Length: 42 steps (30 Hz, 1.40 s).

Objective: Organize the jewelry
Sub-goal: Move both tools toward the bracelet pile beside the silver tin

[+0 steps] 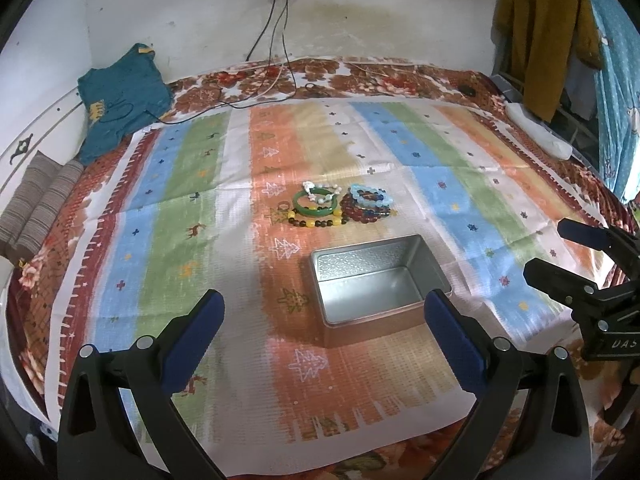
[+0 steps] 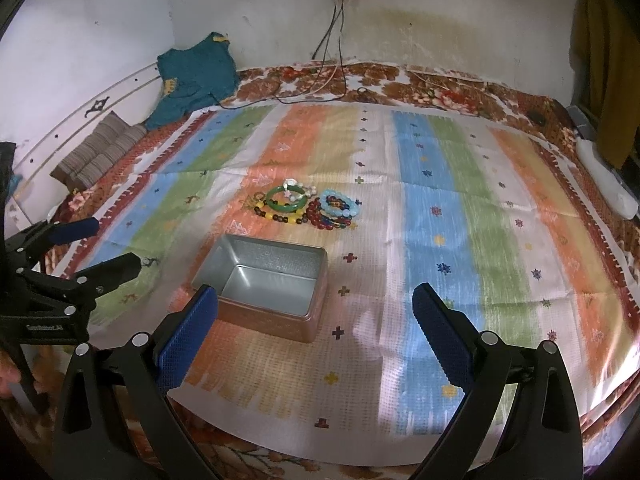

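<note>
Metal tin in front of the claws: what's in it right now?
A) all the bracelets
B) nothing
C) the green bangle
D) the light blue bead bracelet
B: the metal tin shows only its bare floor, while the green bangle and light blue bead bracelet lie on the cloth beyond it.

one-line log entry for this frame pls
phase: pre-grasp | left claw: open, empty | right claw: open, empty | bracelets: piled on mat | tin: empty

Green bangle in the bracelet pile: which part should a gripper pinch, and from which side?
Probably the near rim of the green bangle, coming from above, one finger inside the ring. It lies flat on the beaded bracelets; white beads cross its far side.
</note>
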{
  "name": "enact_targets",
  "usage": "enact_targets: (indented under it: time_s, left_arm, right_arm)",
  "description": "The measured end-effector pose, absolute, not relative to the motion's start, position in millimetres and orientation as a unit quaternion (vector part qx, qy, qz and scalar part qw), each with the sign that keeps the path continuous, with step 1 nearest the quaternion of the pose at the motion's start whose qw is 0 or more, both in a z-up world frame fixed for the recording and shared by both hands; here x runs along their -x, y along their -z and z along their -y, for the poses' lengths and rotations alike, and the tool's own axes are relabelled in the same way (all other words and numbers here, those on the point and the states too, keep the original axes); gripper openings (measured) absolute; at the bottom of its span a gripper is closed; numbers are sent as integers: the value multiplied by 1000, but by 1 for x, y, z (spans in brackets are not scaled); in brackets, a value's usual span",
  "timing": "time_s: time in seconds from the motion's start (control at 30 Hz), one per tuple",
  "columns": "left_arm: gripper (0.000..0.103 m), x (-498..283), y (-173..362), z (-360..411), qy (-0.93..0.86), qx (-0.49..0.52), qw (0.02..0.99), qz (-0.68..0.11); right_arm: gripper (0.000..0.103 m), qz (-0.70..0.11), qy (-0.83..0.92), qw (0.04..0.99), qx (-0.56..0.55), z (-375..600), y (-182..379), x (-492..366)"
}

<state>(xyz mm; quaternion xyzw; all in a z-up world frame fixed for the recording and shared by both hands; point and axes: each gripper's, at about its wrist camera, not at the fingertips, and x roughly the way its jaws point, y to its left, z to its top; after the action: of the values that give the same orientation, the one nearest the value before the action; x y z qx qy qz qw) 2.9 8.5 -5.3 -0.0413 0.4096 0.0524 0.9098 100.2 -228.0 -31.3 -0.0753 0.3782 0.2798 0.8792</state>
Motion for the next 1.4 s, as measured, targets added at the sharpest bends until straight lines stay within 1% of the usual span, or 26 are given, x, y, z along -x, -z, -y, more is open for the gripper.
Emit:
enact_targets:
  time_s: [0.43, 0.7, 1.03, 1.4]
  left_arm:
    - [97, -8, 2, -5, -58, 34, 905, -419]
    - [97, -8, 5, -13, -65, 54, 906, -416]
    - [97, -9, 11, -16, -73, 47, 904, -418]
    - [97, -13, 13, -26, -84, 65, 897, -428]
  right_arm:
    - [99, -390, -273, 876, 75, 227, 34, -105]
    - [99, -397, -269, 874, 78, 225, 36, -109]
    - [99, -401, -260, 875, 75, 225, 38, -114]
    - [99, -411, -257, 871, 81, 219, 41, -122]
